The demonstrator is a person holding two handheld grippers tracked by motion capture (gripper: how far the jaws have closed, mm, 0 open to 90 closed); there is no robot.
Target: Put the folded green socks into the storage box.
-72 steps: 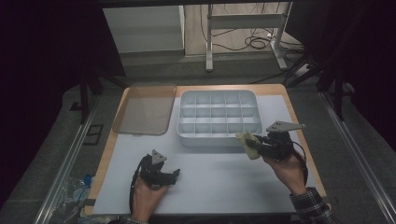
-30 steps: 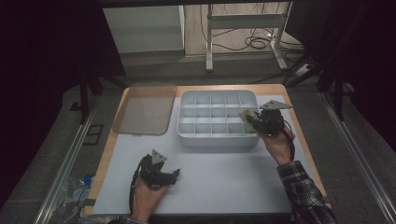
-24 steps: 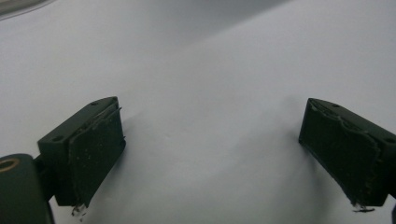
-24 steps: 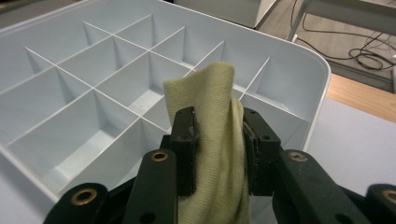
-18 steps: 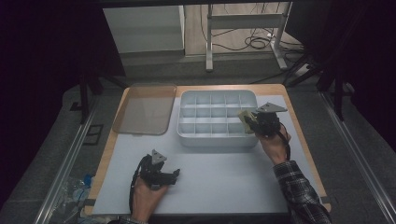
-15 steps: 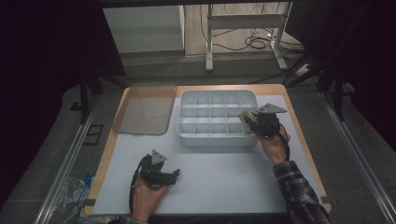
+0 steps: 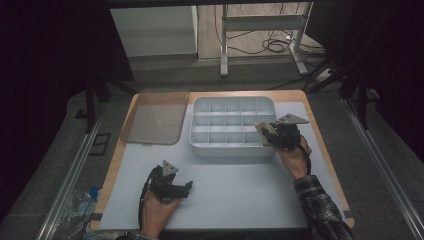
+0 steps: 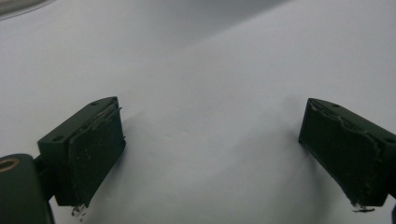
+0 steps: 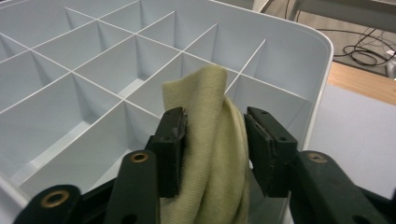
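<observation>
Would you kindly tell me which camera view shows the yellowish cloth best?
The right gripper view: the yellowish cloth hangs close-up between the right gripper's jaws, over the compartment tray. The high view shows it as a small patch.

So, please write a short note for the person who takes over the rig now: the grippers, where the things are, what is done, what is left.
Right gripper: over the right end of the divided tray, jaws just opening, yellow-green cloth between them; the left pad touches it, the right looks apart.
Left gripper: open, holding nothing, resting low on the white mat.
Clear lid: off, lying left of the tray.
Done: cloth carried to the tray.
Left: probably let it drop into a right-end compartment, then withdraw.
</observation>
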